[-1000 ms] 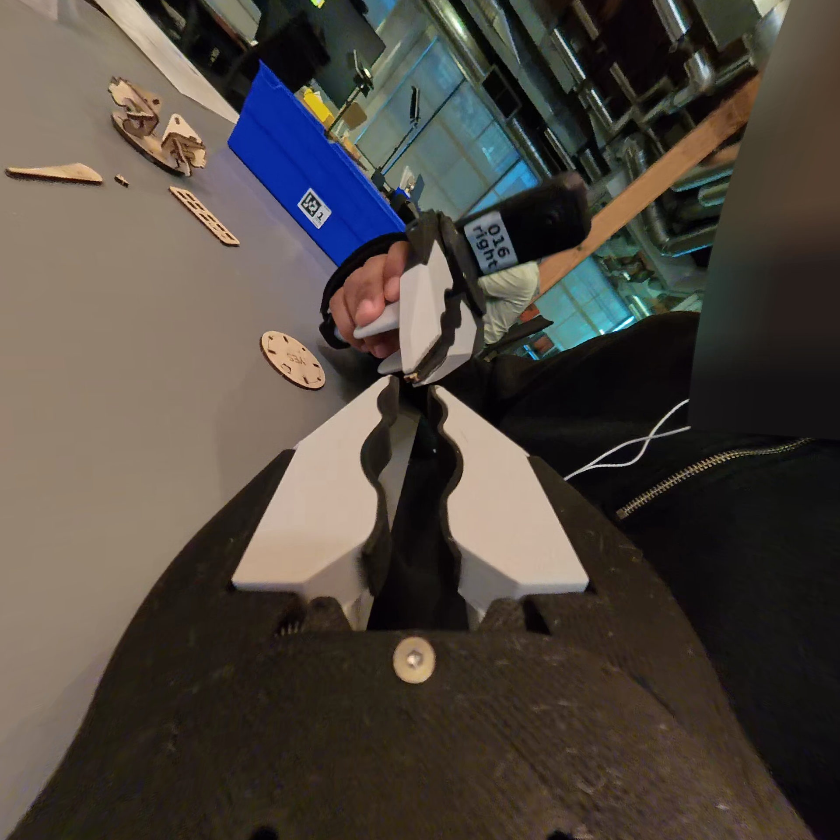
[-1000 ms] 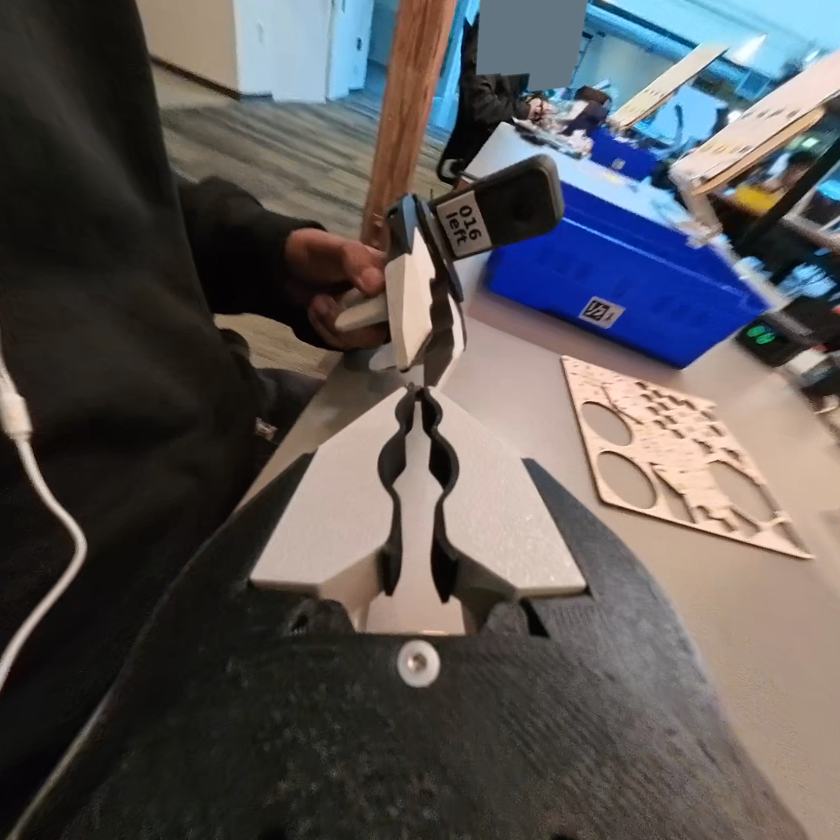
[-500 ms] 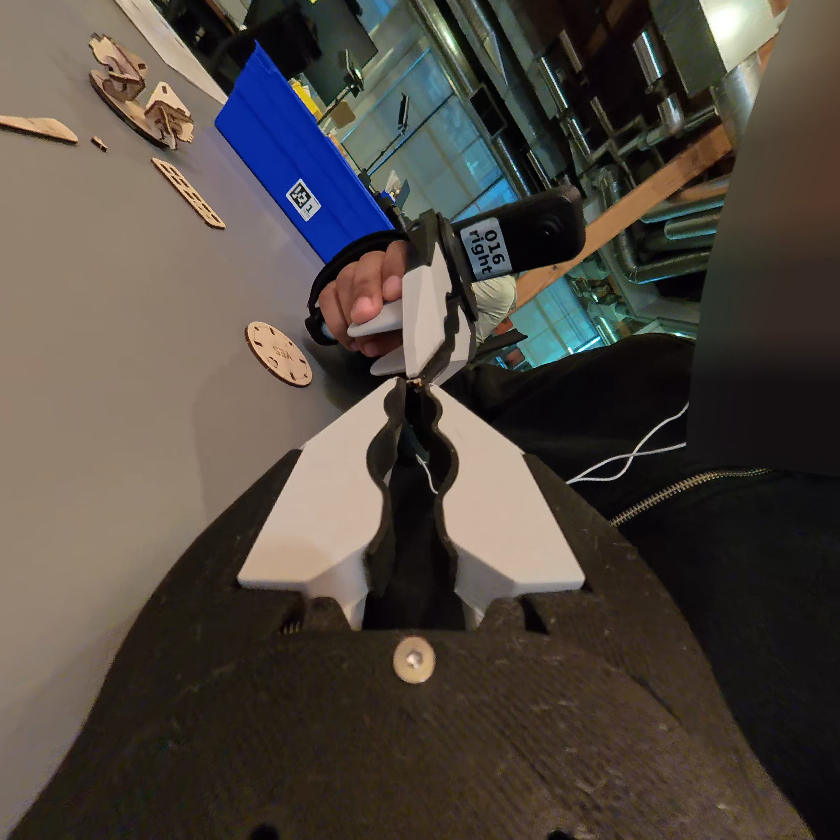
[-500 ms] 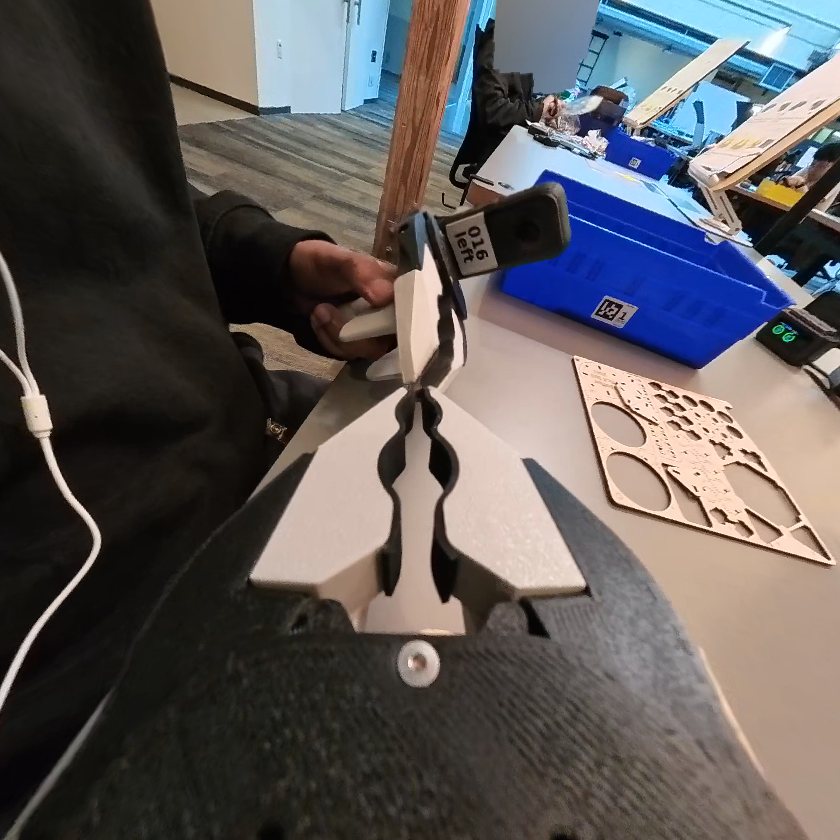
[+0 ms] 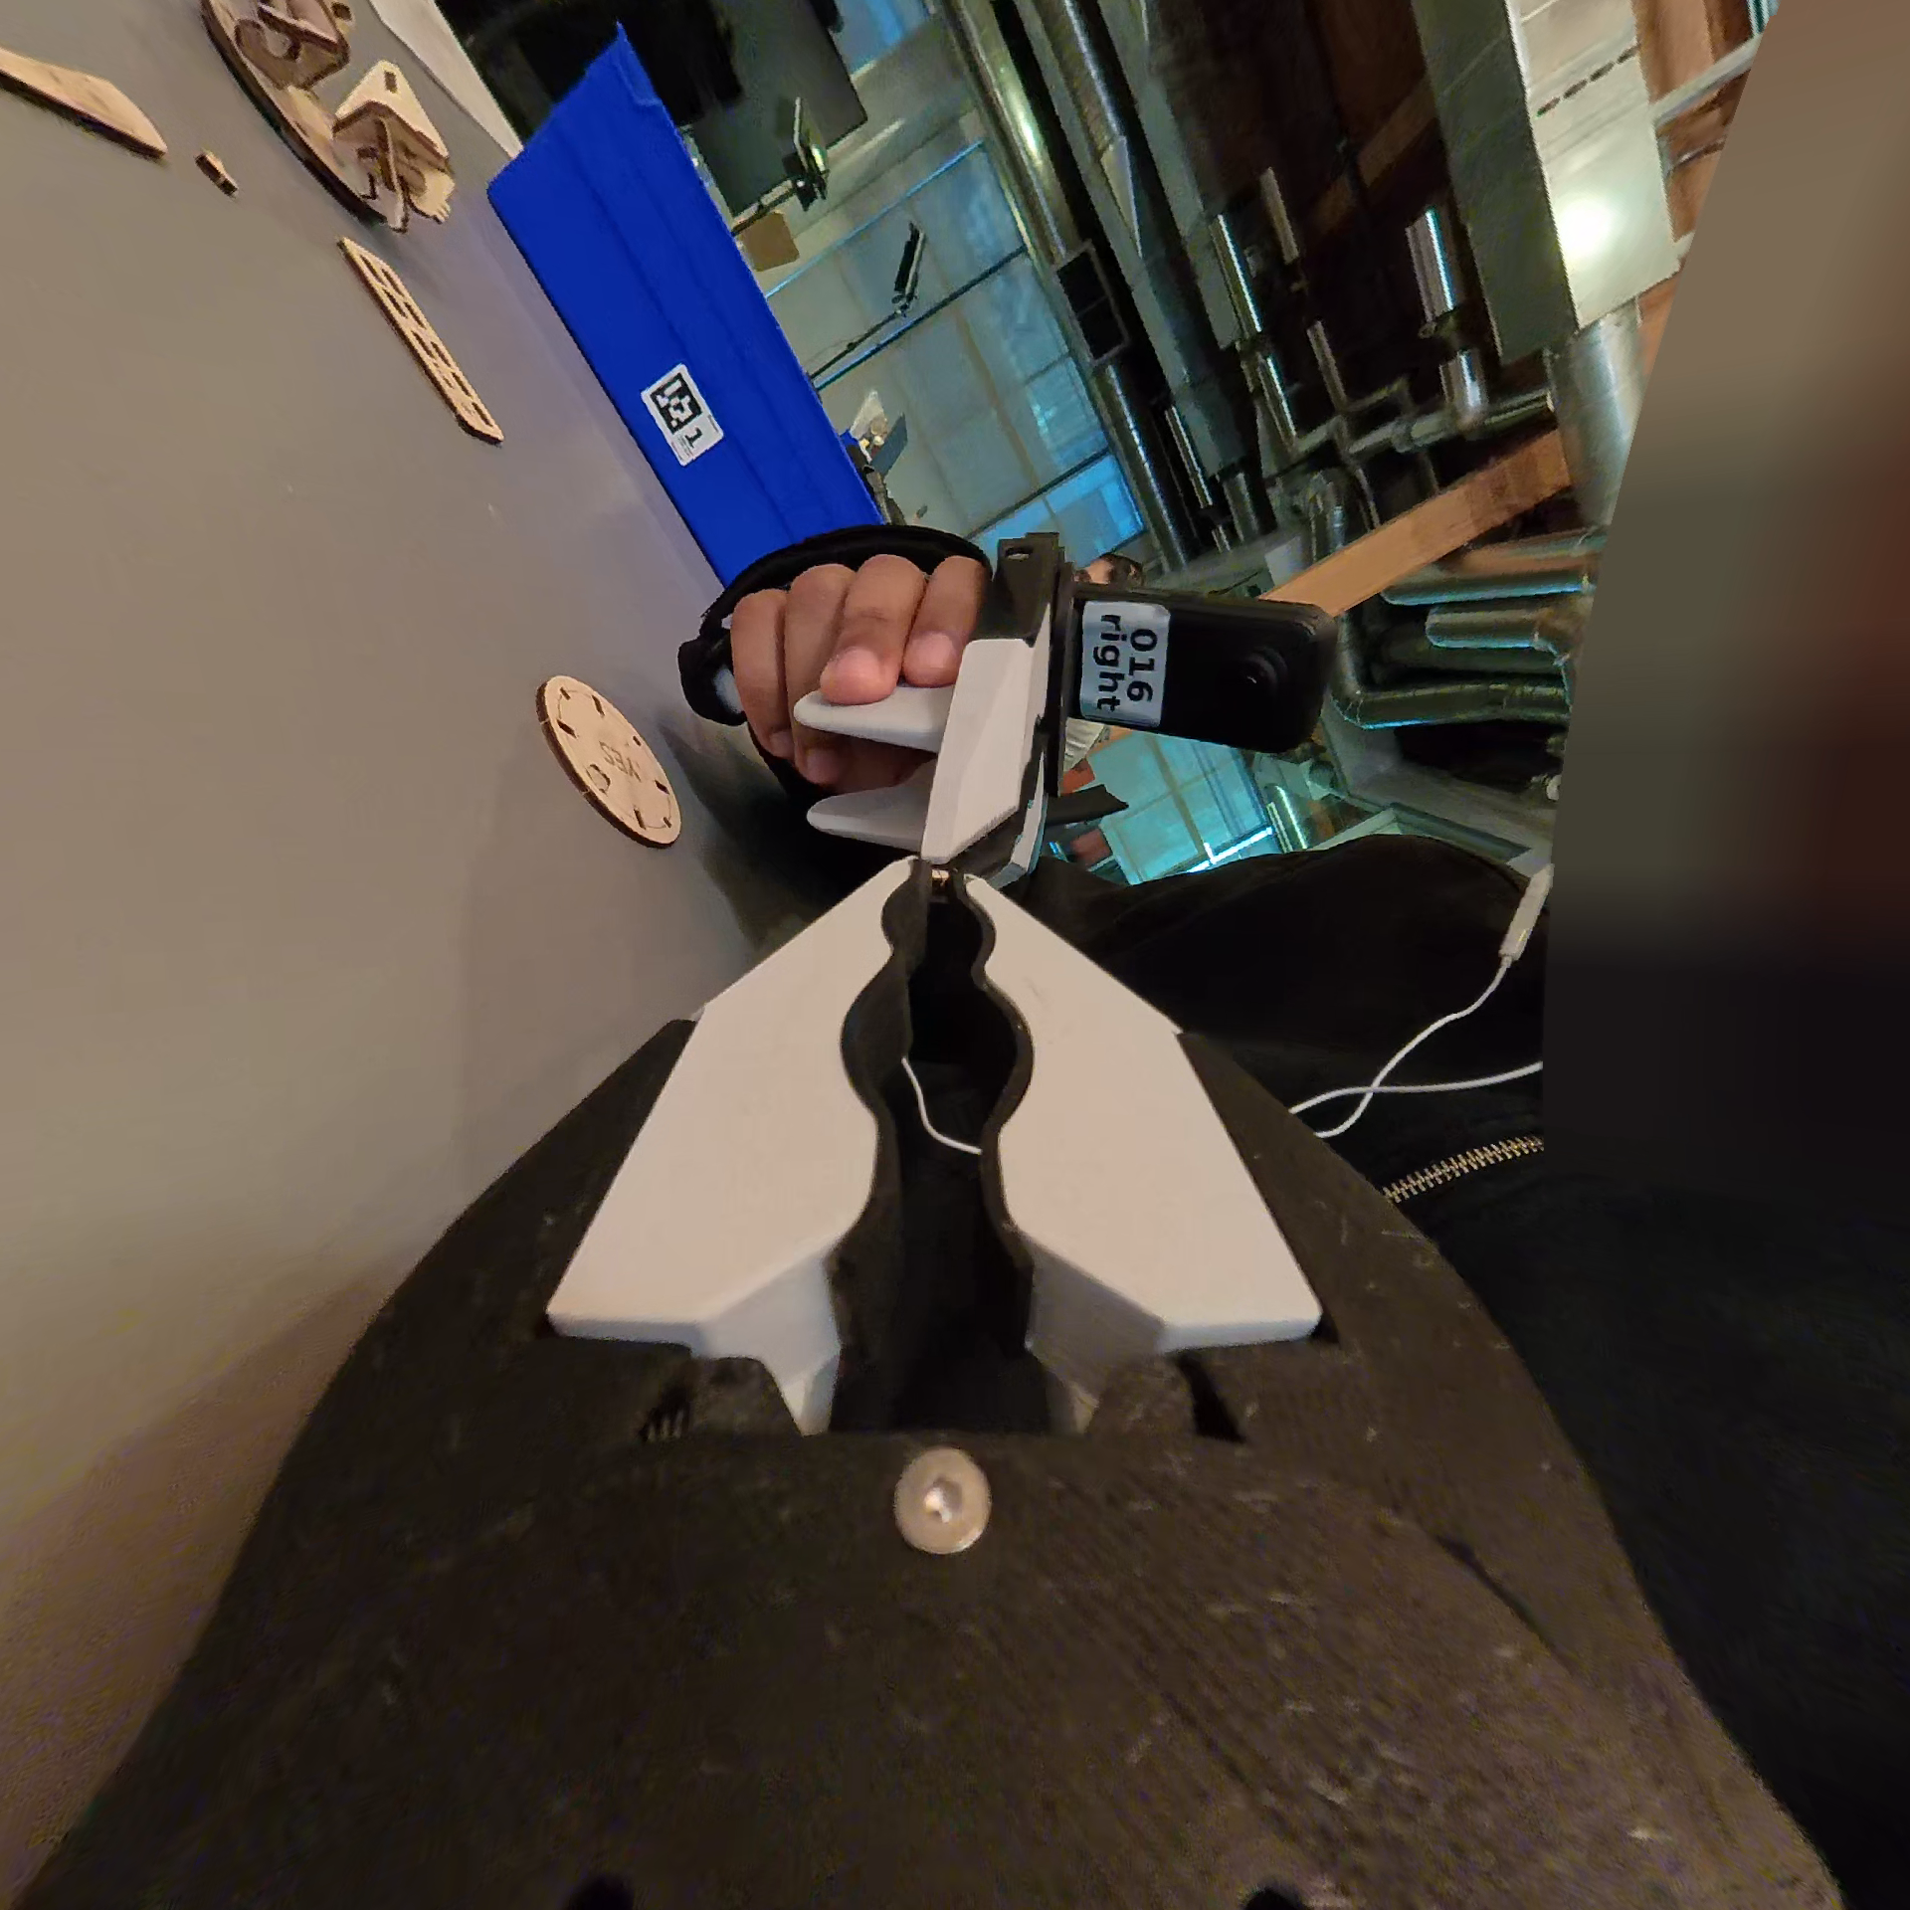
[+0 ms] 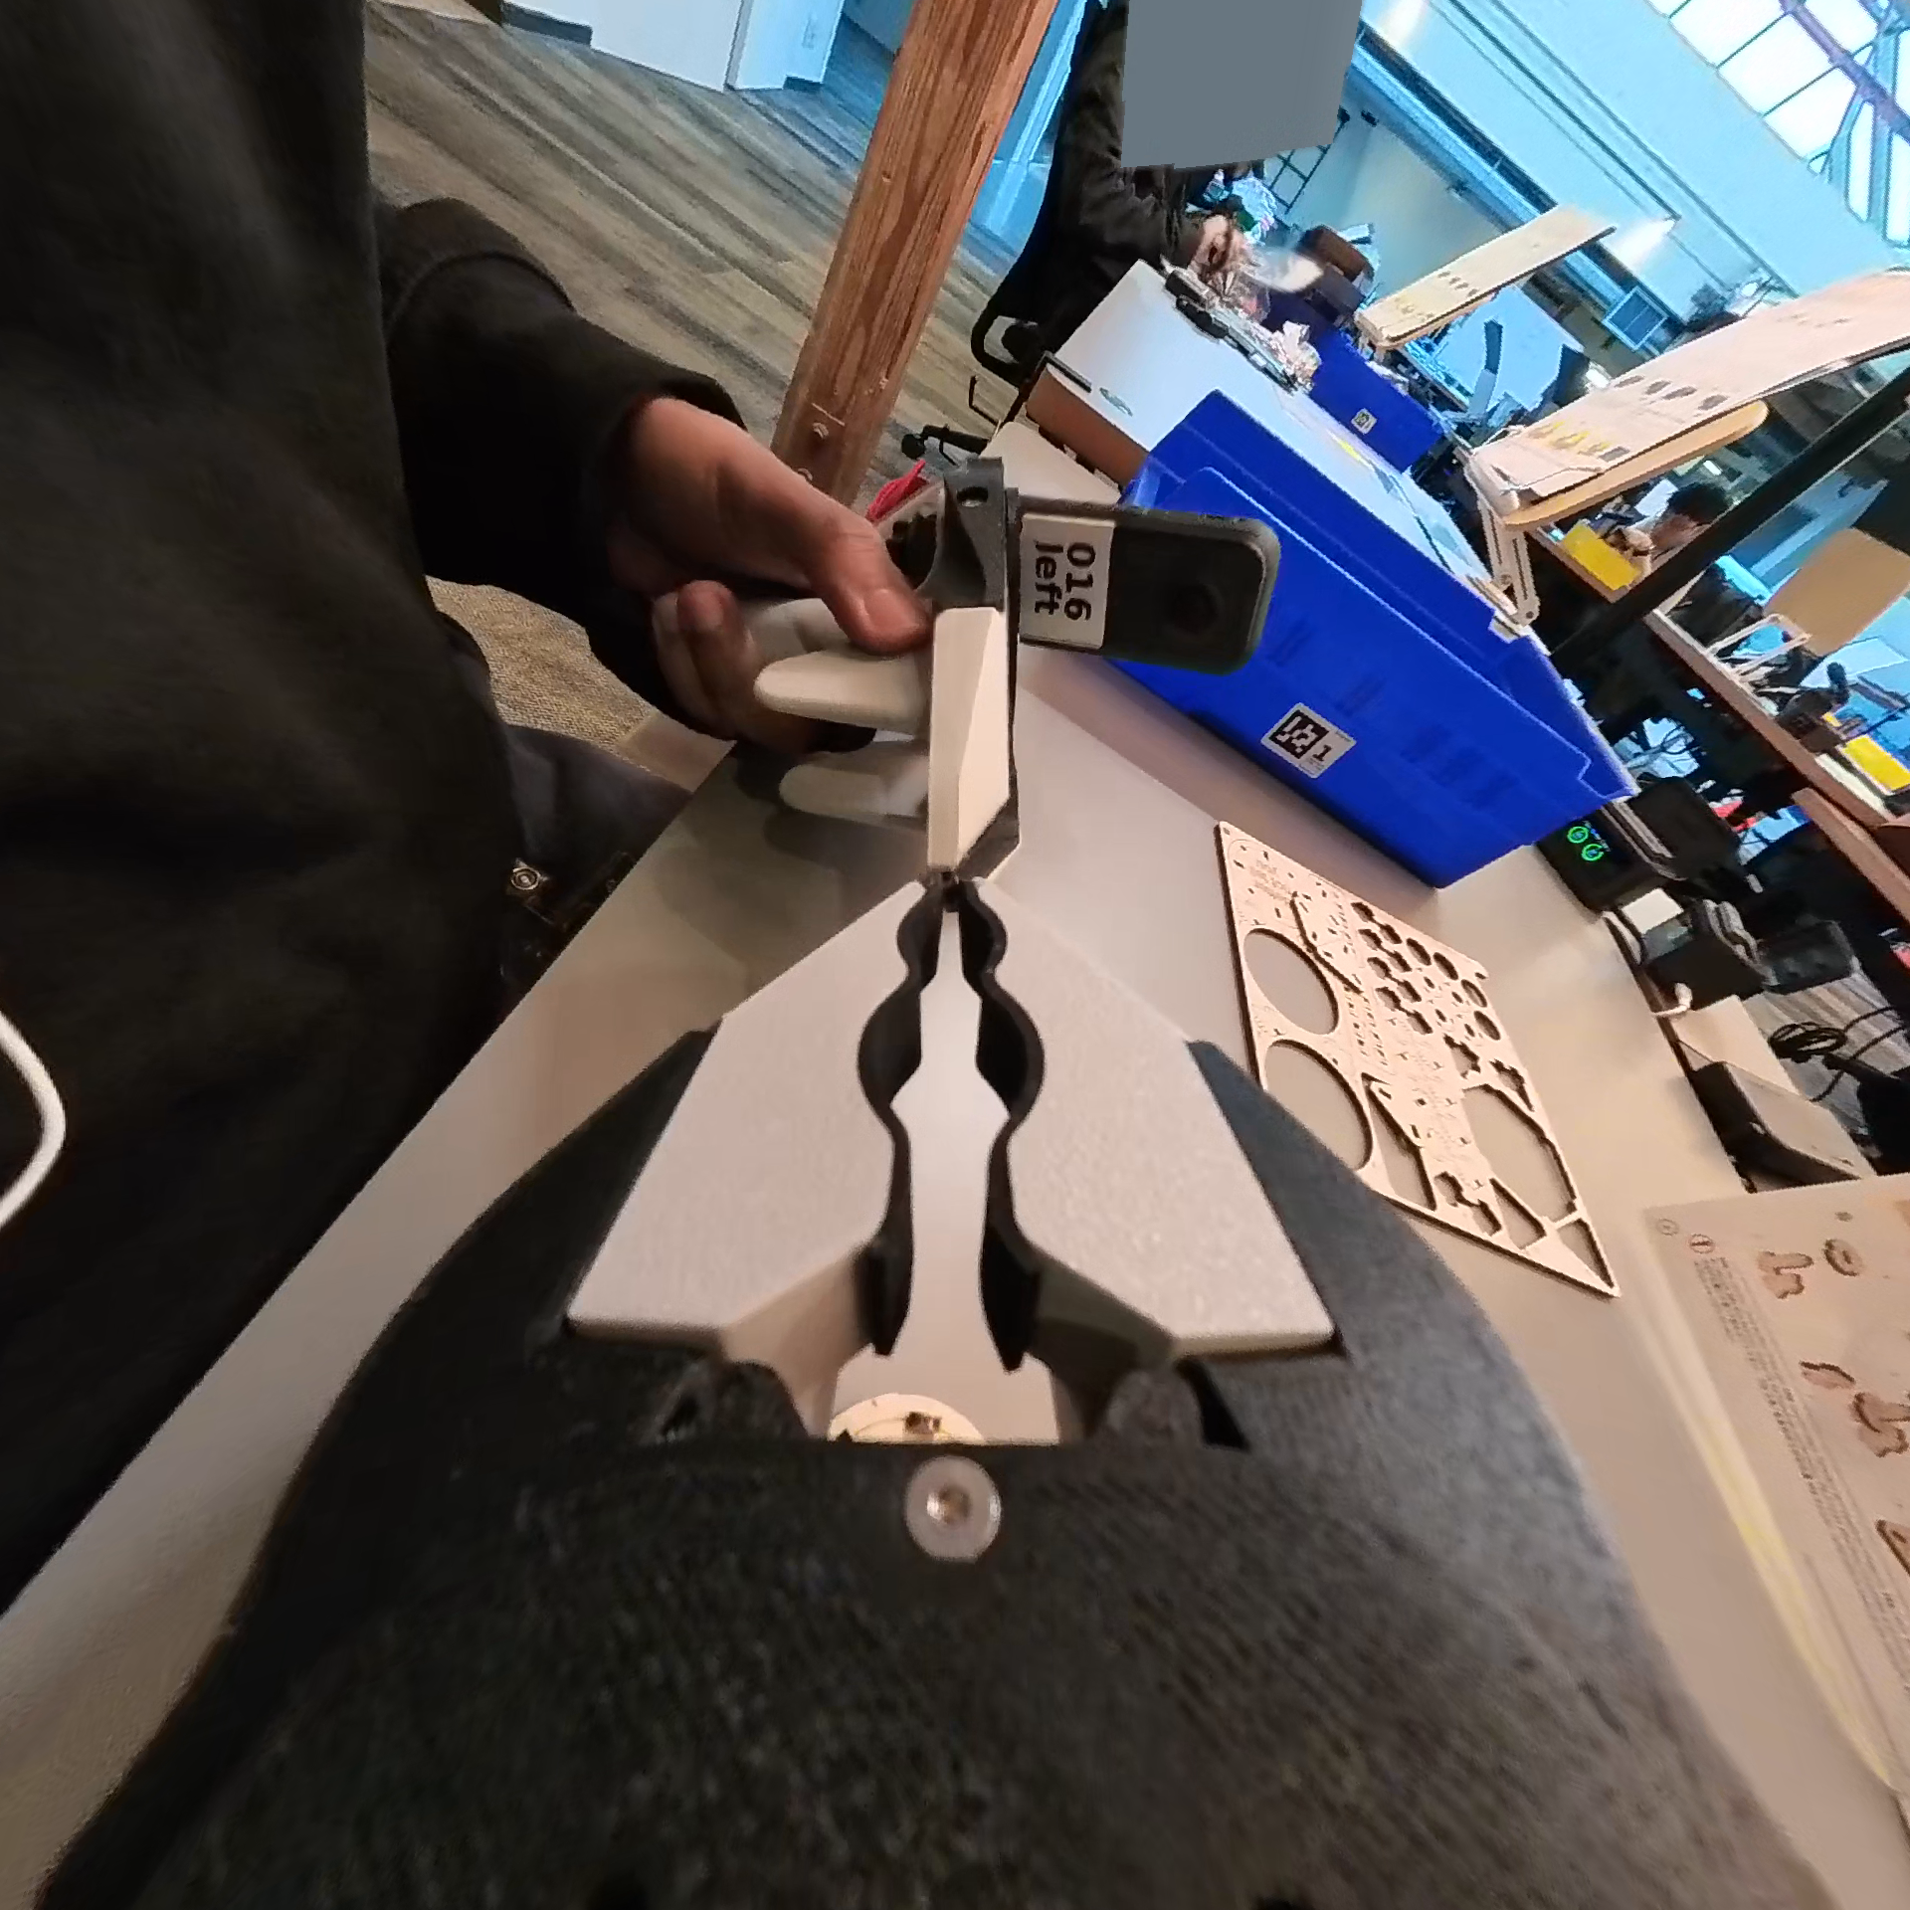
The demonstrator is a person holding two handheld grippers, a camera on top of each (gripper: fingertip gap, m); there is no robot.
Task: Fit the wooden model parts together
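Note:
My two grippers meet tip to tip above the near edge of the grey table (image 5: 207, 724). In the left wrist view my left gripper (image 5: 938, 881) is shut, with a tiny tan wooden piece (image 5: 941, 876) pinched at its very tips. My right gripper (image 5: 972, 863) comes from the far side, shut, with its tips on the same piece. In the right wrist view my right gripper (image 6: 946, 891) is shut and its tips touch those of the left gripper (image 6: 972, 866). The piece shows there only as a dark speck. A hand holds each gripper.
A round wooden disc (image 5: 610, 760), a slotted strip (image 5: 419, 336) and a part-built wooden model (image 5: 341, 124) lie on the table. A blue bin (image 6: 1344, 641) stands at the back. A punched-out wooden sheet (image 6: 1416, 1044) and a paper sheet (image 6: 1798, 1395) lie to the right. A person's black jacket is close by. Both grippers' tips are close together, under 4 cm apart.
My left jaws closed from a small gap onto the tiny piece at the right gripper's tips. Both grippers rolled a little and stayed tip to tip.

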